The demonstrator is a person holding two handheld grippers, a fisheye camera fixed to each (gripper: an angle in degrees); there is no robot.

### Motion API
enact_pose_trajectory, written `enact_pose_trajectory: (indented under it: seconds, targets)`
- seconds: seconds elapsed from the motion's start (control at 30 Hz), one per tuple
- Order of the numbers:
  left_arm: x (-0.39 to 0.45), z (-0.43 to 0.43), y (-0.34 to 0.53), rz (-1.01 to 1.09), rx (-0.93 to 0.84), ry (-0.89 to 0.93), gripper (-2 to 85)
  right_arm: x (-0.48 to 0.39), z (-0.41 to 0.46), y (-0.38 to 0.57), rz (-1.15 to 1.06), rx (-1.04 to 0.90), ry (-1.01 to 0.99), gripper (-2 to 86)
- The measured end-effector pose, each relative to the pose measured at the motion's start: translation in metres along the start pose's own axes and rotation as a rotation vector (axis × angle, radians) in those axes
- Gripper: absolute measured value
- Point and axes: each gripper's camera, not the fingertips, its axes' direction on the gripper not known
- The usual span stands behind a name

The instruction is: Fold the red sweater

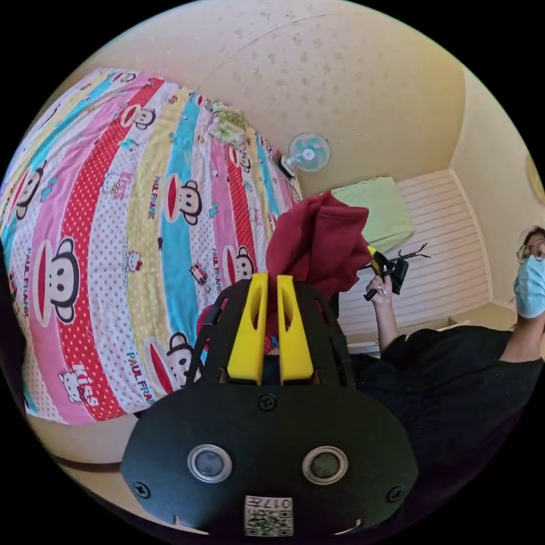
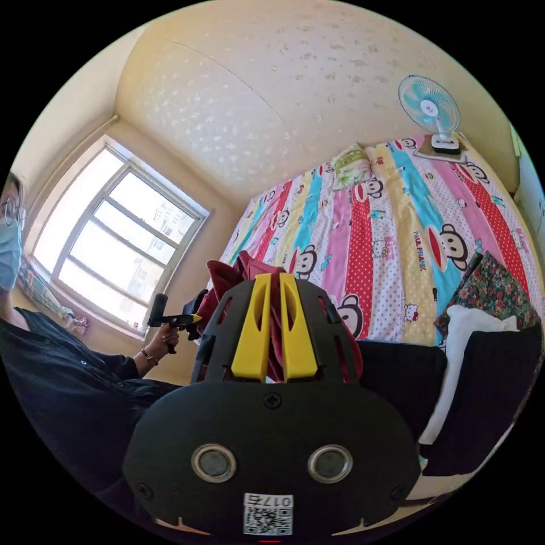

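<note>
- Both fisheye views are bright with warm daylight, each a round picture inside black corners.
- In the right gripper view a window (image 2: pixel 113 238) is the light source; its panes are washed out to near white.
- Straight lines bow strongly towards the rim, such as the striped bedspread (image 1: pixel 113 238).
- The black gripper housings close to the lens sit in shadow.
- Focus is fairly sharp throughout, slightly soft at the edges.

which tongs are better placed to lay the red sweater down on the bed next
Hard to separate: left tongs and right tongs are both shut on the lifted red knit sweater, above the striped cartoon-print bedspread. Probably both lower together.
</note>
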Motion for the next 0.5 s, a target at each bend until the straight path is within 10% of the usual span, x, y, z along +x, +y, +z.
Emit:
enact_pose_trajectory:
  seconds: [0.27, 0.5]
  targets:
    - [0.136, -0.175, 0.017, 0.441, 0.345, -0.086, 3.4, -0.13, -0.095, 0.014, -0.263, 0.47, -0.1, 2.9]
    - [0.129, -0.227, 0.062, 0.422, 0.506, 0.011, 2.7, -0.167, -0.087, 0.044, -0.305, 0.548, -0.235, 2.8]
